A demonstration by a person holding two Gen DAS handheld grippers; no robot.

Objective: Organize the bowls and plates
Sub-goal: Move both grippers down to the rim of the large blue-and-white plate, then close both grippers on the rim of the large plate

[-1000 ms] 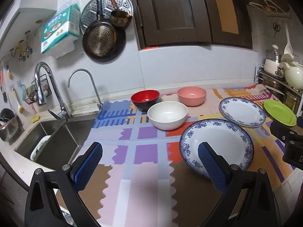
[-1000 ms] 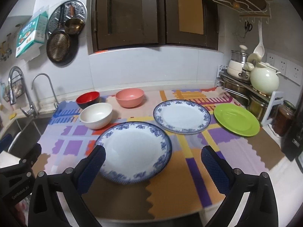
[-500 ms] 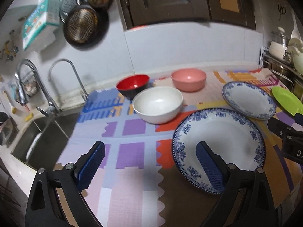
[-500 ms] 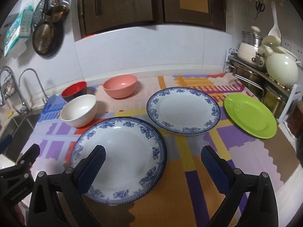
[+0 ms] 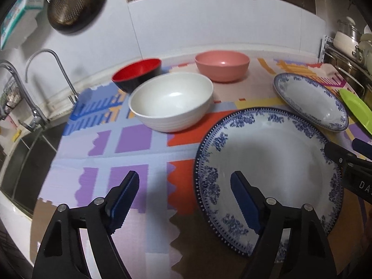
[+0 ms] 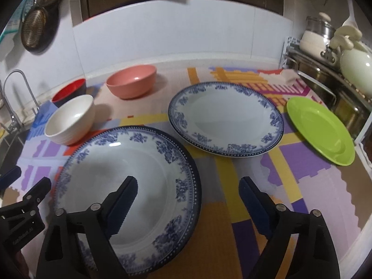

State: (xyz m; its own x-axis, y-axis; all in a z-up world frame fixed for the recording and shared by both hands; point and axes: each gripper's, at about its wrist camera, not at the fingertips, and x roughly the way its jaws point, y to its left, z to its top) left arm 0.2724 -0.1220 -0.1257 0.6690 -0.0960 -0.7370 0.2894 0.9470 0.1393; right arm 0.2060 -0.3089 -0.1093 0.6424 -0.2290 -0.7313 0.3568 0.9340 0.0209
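Note:
A large blue-and-white plate (image 5: 274, 162) (image 6: 130, 176) lies nearest on the patterned mat. A second blue-and-white plate (image 5: 311, 100) (image 6: 225, 118) and a green plate (image 5: 357, 107) (image 6: 320, 127) lie to its right. A white bowl (image 5: 171, 102) (image 6: 69, 119), a red bowl (image 5: 137, 73) (image 6: 68, 90) and a pink bowl (image 5: 222, 65) (image 6: 131, 81) stand behind. My left gripper (image 5: 184, 196) is open above the large plate's left rim. My right gripper (image 6: 188, 200) is open above its right rim. Both are empty.
A sink (image 5: 21, 153) with two faucets (image 5: 58, 69) lies left of the mat. Pots and a kettle (image 6: 355, 65) sit on a rack at the right. A pan (image 5: 69, 2) hangs on the tiled wall. The counter's front edge is close below the grippers.
Both grippers have moved forward and down toward the large blue-and-white plate, which now fills more of each view. Both jaws stay open. No dish has moved.

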